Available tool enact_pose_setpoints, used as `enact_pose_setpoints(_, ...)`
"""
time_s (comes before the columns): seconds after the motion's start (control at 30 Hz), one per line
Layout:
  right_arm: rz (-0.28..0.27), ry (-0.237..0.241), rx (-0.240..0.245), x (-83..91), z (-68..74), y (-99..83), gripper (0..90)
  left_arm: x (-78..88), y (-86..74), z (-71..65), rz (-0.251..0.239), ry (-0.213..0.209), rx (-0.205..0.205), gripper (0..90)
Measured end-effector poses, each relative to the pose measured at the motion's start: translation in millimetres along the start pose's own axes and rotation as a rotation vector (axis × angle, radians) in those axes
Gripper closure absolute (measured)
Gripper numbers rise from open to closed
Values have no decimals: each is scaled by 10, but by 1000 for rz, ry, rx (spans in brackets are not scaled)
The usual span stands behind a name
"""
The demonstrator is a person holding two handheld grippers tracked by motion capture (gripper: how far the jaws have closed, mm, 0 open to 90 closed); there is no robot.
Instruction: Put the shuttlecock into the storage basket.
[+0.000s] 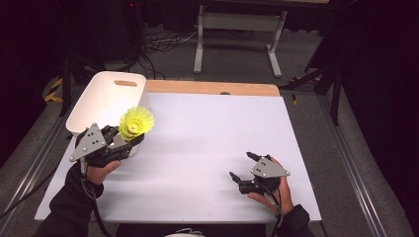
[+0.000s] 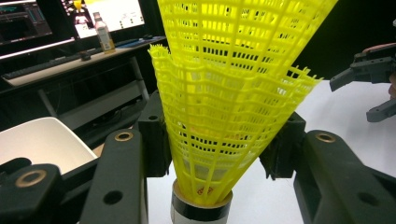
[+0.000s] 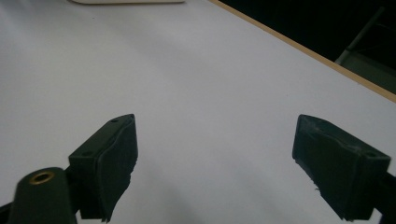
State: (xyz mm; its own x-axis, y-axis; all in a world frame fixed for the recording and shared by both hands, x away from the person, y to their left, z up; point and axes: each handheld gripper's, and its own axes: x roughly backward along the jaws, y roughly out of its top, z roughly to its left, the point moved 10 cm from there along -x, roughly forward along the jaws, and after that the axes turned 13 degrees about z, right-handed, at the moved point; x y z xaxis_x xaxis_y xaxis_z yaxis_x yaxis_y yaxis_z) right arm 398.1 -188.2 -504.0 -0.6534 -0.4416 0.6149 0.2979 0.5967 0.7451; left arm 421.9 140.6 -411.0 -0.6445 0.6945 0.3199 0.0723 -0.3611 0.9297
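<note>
A yellow plastic shuttlecock point(image 1: 137, 122) with a mesh skirt is held above the table's left side, beside the white bin point(image 1: 106, 94). My left gripper point(image 1: 126, 136) is shut on it. In the left gripper view the black pads point(image 2: 156, 140) press on both sides of the lower skirt of the shuttlecock point(image 2: 224, 116), just above its banded cork base. A second mesh skirt seems to be nested inside the first. My right gripper point(image 1: 240, 164) rests low at the table's right front, open, with nothing between its fingers point(image 3: 112, 158). It also shows far off in the left gripper view point(image 2: 355, 100).
The white sheet point(image 1: 212, 138) covers the table, with a wooden strip point(image 1: 212, 88) along the far edge. The bin point(image 2: 37, 140) stands at the back left corner. A grey desk frame point(image 1: 237, 29) and cables lie on the floor beyond.
</note>
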Motion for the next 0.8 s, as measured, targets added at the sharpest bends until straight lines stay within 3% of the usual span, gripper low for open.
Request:
enact_pose_setpoints(0.57, 10, 9, 3, -29, 25, -6, 151, 127, 75, 116, -18, 29, 13, 528)
enact_pose_setpoints(0.8, 12, 9, 0, -44, 22, -8, 151, 171, 101, 235, -15, 49, 30, 526)
